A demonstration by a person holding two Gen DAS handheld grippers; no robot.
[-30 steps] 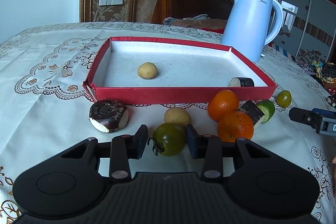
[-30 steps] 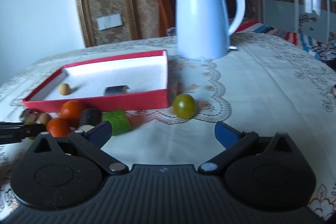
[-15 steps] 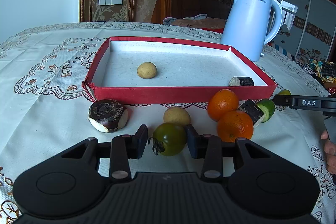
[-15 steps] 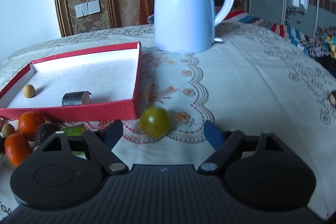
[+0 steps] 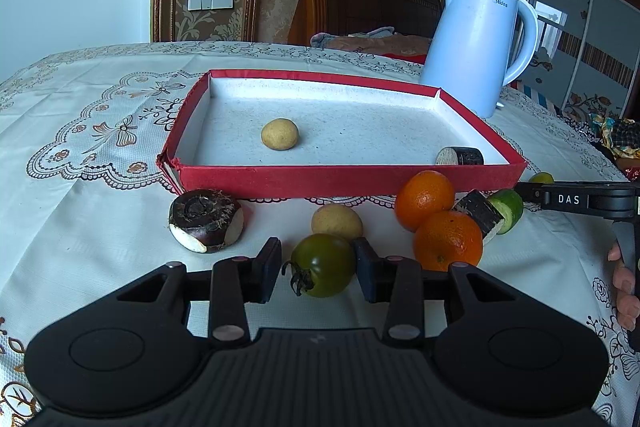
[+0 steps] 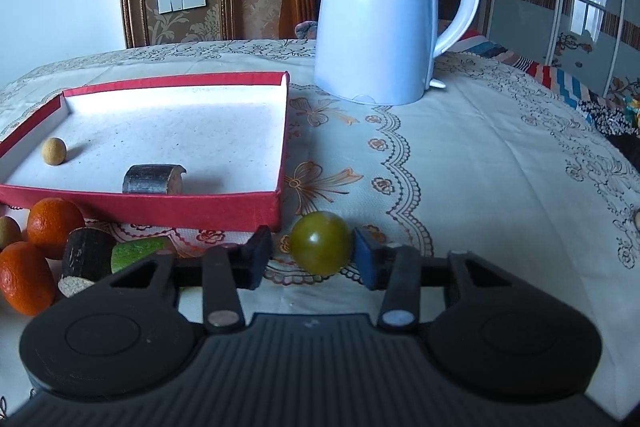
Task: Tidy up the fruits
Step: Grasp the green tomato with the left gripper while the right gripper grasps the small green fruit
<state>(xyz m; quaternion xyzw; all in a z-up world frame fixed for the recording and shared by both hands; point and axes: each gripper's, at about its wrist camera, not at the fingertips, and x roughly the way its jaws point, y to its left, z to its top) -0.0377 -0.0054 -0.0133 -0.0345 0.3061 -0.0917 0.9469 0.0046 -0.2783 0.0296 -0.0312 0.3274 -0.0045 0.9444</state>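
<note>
moved: right claw [image 6: 313, 254] has slid in around the small green tomato [image 6: 321, 242]; left claw [image 5: 318, 270] unchanged
right claw: jaws closing, tomato between them, right pad touching it, small gap at the left pad
small green tomato: on counter [image 6: 480, 163], just beside the red tray [image 6: 168, 207] front corner
left claw: pads narrow around the dark green tomato [image 5: 323, 265], right pad touching, left just off
dark green tomato: on counter, stem toward left pad
tray: holds a small potato [image 5: 280, 134] and a dark cut piece [image 5: 459, 156]
in front of tray: water chestnut [image 5: 206, 214], second potato [image 5: 337, 221], two oranges [image 5: 448, 239], cucumber piece [image 5: 507, 205]
kettle [image 6: 376, 15]: white, behind tray
</note>
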